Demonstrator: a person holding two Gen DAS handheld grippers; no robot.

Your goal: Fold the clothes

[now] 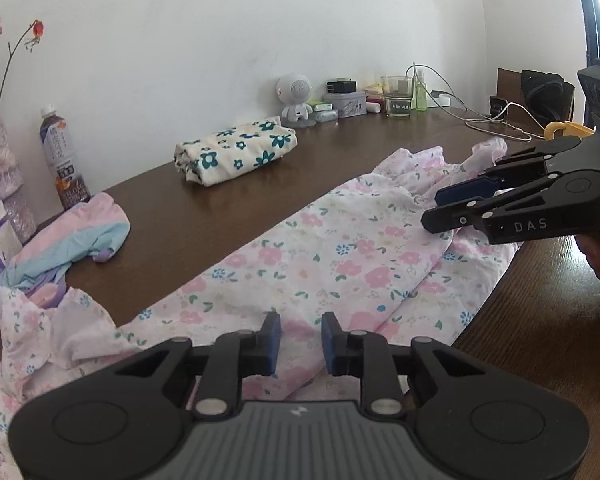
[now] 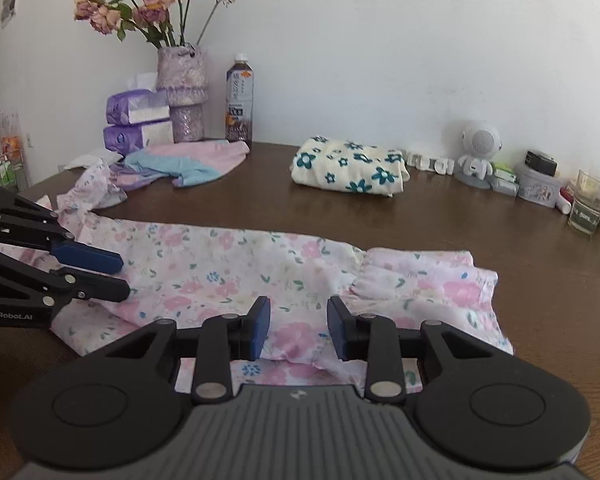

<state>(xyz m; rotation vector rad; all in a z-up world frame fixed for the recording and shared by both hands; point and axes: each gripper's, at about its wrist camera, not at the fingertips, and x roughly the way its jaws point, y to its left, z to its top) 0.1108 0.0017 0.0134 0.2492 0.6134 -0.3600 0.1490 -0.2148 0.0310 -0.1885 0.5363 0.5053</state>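
A pink floral garment lies spread lengthwise on the brown table; it also shows in the right wrist view. My left gripper is open, its blue pads just above the garment's near edge. My right gripper is open over the garment's near hem, with cloth lying below the gap. It shows in the left wrist view at the right, over the garment's far end. The left gripper shows in the right wrist view at the left, over the cloth.
A folded cream cloth with teal flowers lies at the back. A crumpled pink-and-blue garment lies at the left. A bottle, vase, tissue packs, a robot-shaped speaker, glass and cables line the wall.
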